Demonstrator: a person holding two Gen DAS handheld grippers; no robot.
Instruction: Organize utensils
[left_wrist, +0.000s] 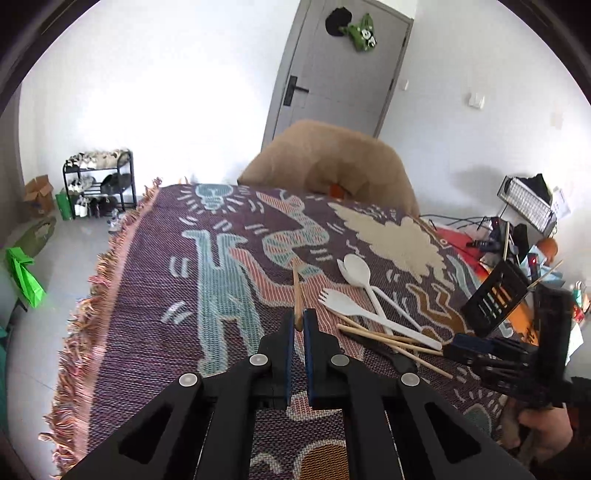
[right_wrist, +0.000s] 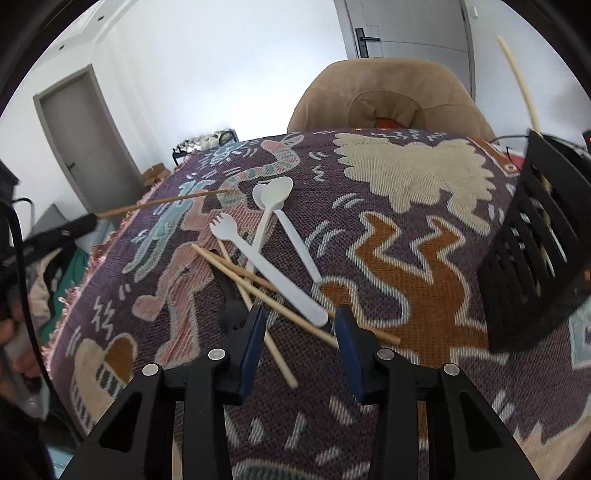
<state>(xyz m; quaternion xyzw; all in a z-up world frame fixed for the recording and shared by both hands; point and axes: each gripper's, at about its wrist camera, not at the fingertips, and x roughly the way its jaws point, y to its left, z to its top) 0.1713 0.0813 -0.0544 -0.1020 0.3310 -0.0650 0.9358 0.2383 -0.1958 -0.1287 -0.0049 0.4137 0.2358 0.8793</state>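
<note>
My left gripper (left_wrist: 299, 320) is shut on the lower end of a wooden chopstick (left_wrist: 296, 284), lifted clear of the patterned tablecloth (left_wrist: 155, 280). The right wrist view shows that chopstick (right_wrist: 166, 199) sticking out level from the left gripper (right_wrist: 88, 221). My right gripper (right_wrist: 300, 326) is open low over a pile: a white fork (right_wrist: 258, 258), two white spoons (right_wrist: 275, 192), several chopsticks (right_wrist: 236, 267) and a black utensil (right_wrist: 232, 306) beneath. The fork's handle end and some chopsticks lie between its pads. A black slotted basket (right_wrist: 535, 251) stands to the right, holding a chopstick (right_wrist: 517, 81).
A tan chair (right_wrist: 388, 96) stands behind the table's far edge. The cloth's fringe (left_wrist: 88, 295) marks the left edge, with floor, a shoe rack (left_wrist: 99, 184) and green bags beyond. Cables and clutter (left_wrist: 517, 236) crowd the table past the basket (left_wrist: 495, 299).
</note>
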